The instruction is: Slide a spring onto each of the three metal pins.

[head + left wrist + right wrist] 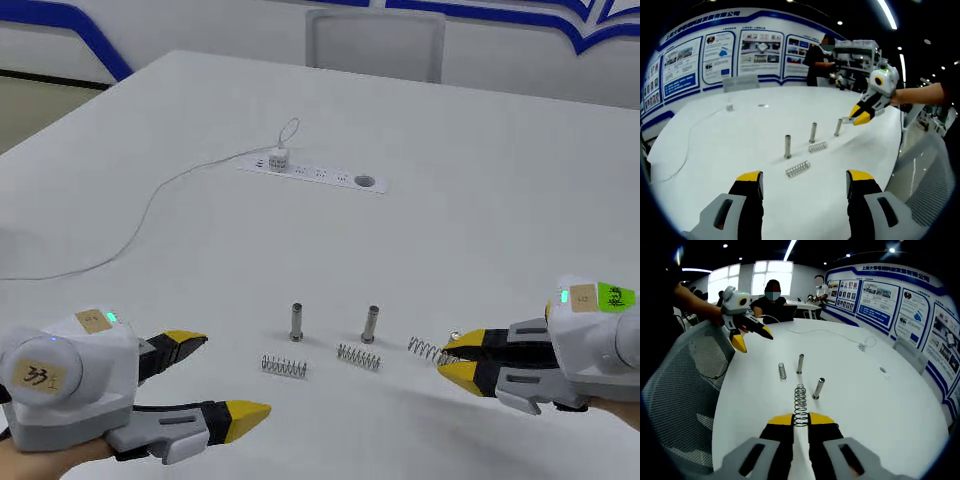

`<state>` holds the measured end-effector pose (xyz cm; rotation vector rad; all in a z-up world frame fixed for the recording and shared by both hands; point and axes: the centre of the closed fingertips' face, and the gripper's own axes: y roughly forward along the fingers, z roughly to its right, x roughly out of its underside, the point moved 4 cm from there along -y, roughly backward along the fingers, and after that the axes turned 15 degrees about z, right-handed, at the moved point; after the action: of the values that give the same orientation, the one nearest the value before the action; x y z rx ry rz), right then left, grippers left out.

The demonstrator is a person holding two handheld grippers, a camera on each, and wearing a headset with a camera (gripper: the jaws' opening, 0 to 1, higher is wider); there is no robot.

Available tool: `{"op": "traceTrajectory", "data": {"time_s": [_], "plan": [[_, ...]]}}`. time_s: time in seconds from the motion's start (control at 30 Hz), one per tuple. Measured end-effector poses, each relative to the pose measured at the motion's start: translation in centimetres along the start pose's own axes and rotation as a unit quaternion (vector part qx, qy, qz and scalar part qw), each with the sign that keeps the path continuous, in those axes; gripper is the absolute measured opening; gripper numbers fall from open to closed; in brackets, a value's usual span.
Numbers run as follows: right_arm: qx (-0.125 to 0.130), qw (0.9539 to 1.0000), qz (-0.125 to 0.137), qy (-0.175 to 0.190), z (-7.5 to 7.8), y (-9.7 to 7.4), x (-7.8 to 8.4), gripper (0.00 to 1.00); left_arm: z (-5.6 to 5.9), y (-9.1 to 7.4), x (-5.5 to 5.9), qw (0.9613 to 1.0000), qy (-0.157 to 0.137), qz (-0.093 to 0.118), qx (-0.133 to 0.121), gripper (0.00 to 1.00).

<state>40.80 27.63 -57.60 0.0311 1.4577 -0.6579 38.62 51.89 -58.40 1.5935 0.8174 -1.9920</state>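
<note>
Left gripper (215, 375) sits nearest, low left, jaws wide, holding nothing, well apart from the work. Next right: pin 1 (296, 322) upright on the table (450, 200), with spring 1 (284, 367) lying flat just in front. Pin 2 (370, 324) is upright, spring 2 (358, 356) flat just in front. Neither pin is loaded. Right gripper (460, 358) has its jaws narrow, pinching 1 end of spring 3 (428, 349), free end pointing left. Pin 3 (838, 127) stands by that free end in the left gripper view; contact unclear. Risks: held by 1 end, the spring may sag, miss the pin top or snag a coil. A sideways push could tip the pin. Over-squeezing could shoot the spring out.
</note>
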Motion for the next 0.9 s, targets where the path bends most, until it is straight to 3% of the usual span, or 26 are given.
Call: {"op": "traceTrajectory", "data": {"time_s": [0.07, 0.17, 0.23, 0.27, 0.33, 0.43, 0.6, 0.9], "plan": [[-0.005, 1.0000, 0.000, -0.004, 0.0, -0.2, -0.5, 0.10, 0.3, 0.3, -1.1, 0.9997, -0.010, 0.019, 0.008, 0.70], [-0.013, 0.9999, 0.008, -0.005, -0.3, -0.4, -1.5, 0.10, 1.0, 1.1, -2.6, 0.9991, 0.010, 0.028, 0.030, 0.68], [-0.019, 0.9997, 0.011, -0.007, -0.4, -0.4, -2.1, 0.10, 2.1, 1.8, -3.6, 0.9974, 0.021, 0.029, 0.062, 0.65], [-0.021, 0.9996, 0.015, -0.008, -0.6, -0.3, -2.6, 0.10, 2.7, 2.3, -4.4, 0.9959, 0.028, 0.039, 0.076, 0.62], [-0.028, 0.9993, 0.022, -0.010, -0.9, -0.1, -3.3, 0.10, 3.7, 3.1, -5.5, 0.9933, 0.047, 0.047, 0.095, 0.60], [-0.041, 0.9986, 0.030, -0.013, -1.4, 0.4, -4.2, 0.10, 5.1, 4.1, -6.7, 0.9892, 0.054, 0.055, 0.124, 0.60], [-0.074, 0.9961, 0.038, -0.031, -2.7, 1.4, -5.9, 0.10, 6.9, 5.2, -7.1, 0.9801, 0.084, 0.044, 0.174, 0.55], [-0.122, 0.9898, 0.048, -0.054, -4.5, 2.0, -7.4, 0.10, 8.5, 5.6, -6.9, 0.9739, 0.086, 0.037, 0.207, 0.51]]}}
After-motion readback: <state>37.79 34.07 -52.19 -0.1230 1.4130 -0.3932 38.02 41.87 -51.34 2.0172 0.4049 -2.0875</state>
